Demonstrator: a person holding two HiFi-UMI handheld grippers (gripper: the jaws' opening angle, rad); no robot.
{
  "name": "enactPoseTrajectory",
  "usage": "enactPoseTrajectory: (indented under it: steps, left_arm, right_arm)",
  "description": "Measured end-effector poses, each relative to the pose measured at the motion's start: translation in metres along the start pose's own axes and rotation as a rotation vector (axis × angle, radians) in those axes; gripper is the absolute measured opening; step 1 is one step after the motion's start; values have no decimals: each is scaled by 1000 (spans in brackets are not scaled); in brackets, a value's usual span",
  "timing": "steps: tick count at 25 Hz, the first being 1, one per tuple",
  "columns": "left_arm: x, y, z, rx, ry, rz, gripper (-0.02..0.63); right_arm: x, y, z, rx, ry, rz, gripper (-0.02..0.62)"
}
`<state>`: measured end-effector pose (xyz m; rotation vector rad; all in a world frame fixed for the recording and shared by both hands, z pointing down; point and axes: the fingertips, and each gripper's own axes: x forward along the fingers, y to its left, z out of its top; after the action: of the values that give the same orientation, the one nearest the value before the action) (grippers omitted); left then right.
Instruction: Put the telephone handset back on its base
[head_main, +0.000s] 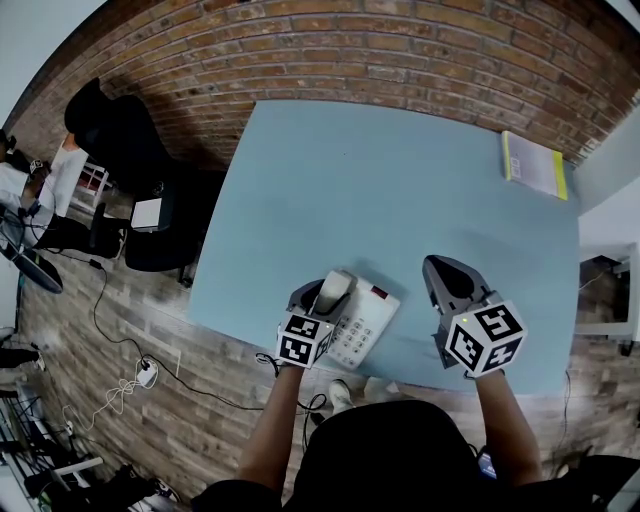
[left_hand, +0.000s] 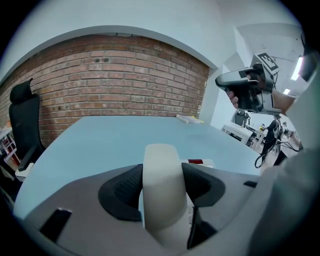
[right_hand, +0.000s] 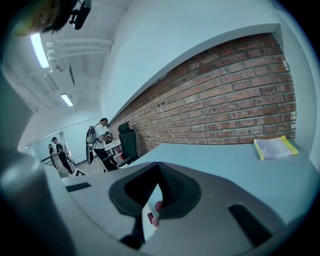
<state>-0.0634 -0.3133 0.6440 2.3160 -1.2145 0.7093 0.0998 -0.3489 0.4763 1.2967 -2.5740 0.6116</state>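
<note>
the person stands at the near edge of a light blue table (head_main: 400, 190), a gripper in each hand. the left gripper (head_main: 318, 300) has its jaws pinching the white telephone handset (left_hand: 161, 170) from both sides, the black pads pressed flat against its body. the handset lies lengthwise over the left side of the telephone base (head_main: 368, 328), which sits at the table's 6 o'clock edge just in front of the person. whether the handset is fully down in its cradle or a touch above it, i can't tell. a small red patch (left_hand: 196, 161) shows on the base just past the handset's far end.

the right gripper (right_hand: 159, 167) is held off at about 3 o'clock from the phone, near it but apart, above the table. its jaws are pressed together at the tips with nothing held between them. only a sliver of table and a bit of red show through the gap lower down.

a yellow-edged book (head_main: 535, 165) lies at the far corner of the table, around 1 o'clock. a black office chair (head_main: 125, 140) stands off the table's far left corner, about 10 o'clock, against the brick wall (left_hand: 120, 75). cables (head_main: 120, 350) trail across the floor at 8 o'clock.
</note>
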Motion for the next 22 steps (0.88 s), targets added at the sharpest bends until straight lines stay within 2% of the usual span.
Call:
enactPoseTrajectory:
  steps: [22]
  left_arm:
    - [19,-4,-13,12,52,-35,252]
  right_arm:
    - [5,-9,-5,13,23,-19,12]
